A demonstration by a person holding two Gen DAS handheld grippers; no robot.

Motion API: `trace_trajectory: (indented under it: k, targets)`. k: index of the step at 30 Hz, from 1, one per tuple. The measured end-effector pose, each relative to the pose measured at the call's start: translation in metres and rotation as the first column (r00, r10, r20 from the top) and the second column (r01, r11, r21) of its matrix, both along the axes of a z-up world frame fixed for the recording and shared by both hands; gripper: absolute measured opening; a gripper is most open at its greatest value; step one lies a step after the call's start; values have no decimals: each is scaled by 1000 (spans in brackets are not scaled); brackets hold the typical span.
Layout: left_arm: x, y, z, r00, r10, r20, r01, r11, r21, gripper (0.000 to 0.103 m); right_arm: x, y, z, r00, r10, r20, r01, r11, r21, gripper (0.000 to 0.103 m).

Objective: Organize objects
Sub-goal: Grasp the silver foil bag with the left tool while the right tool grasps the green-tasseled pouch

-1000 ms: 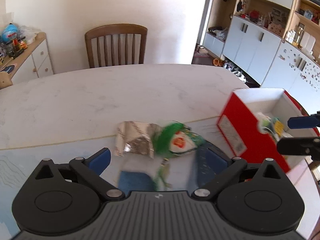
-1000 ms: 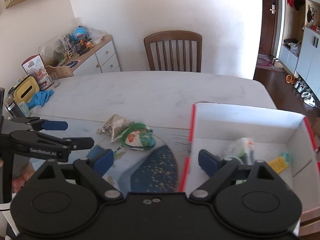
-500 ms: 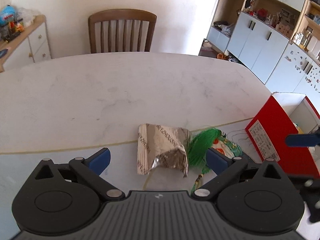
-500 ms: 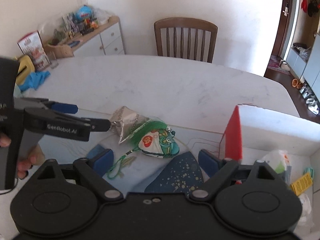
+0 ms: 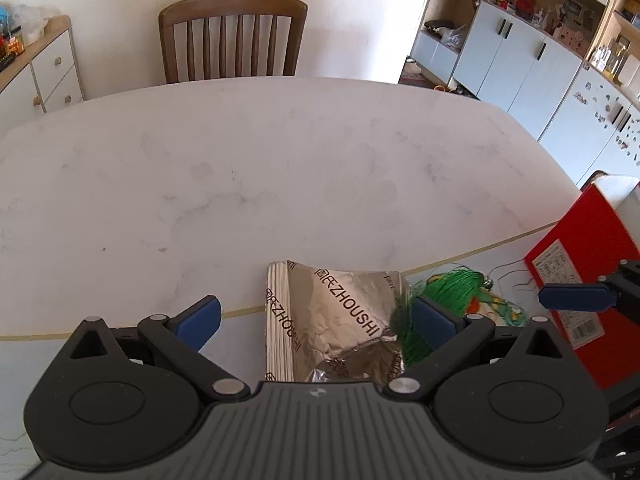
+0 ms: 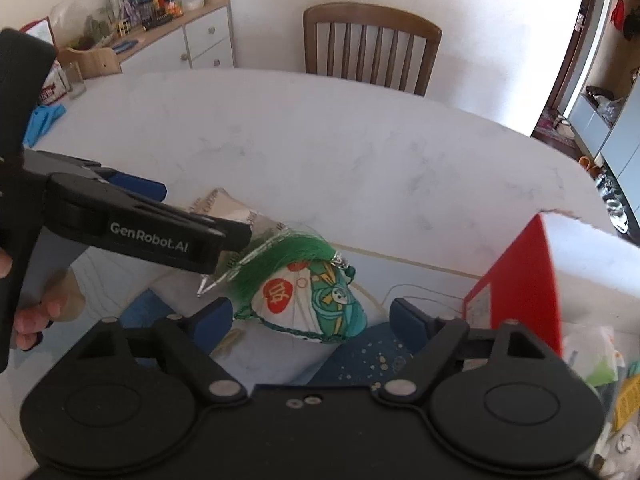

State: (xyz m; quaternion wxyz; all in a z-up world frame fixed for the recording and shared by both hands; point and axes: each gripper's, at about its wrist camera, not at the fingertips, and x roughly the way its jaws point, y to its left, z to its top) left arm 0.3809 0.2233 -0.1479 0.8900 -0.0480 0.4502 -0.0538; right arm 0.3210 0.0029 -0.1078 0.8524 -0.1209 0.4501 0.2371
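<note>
Clutter-wise, both grippers are crowding the same little patch of the marble-look table. Left gripper has its jaws spread wide with the crinkly silver foil packet lying between them, nearer the right pad, nothing pinched. Just past that right pad sits the green tassel sachet, and the right gripper's blue tip pokes in beyond it, in front of the red box. Right gripper is open fairly wide too, jaws have just been closing a bit, and the puffy embroidered sachet sits between them, not squeezed. Left gripper's black arm cuts across ahead of the left jaw, over the foil packet. Box wall stands past the right jaw. Wooden slat-back chair is at the far side.
</note>
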Motion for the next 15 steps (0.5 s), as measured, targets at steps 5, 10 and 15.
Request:
trace_trajectory:
  k: [5, 10, 15]
  targets:
    - [0, -6, -10, 1000, -16, 7, 16, 1000, -5, 102, 5, 1, -9, 1000, -1, -3, 1, 1000, -5, 83]
    - [-1, -12, -15, 999, -37, 33, 37, 999, 19, 100, 9, 3, -16, 1000, 0, -8, 0, 1000, -8, 83]
    - [-1, -15, -19, 998, -43, 40, 42, 999, 21, 83, 12, 6, -21, 1000, 13, -10, -13, 1000, -2, 77]
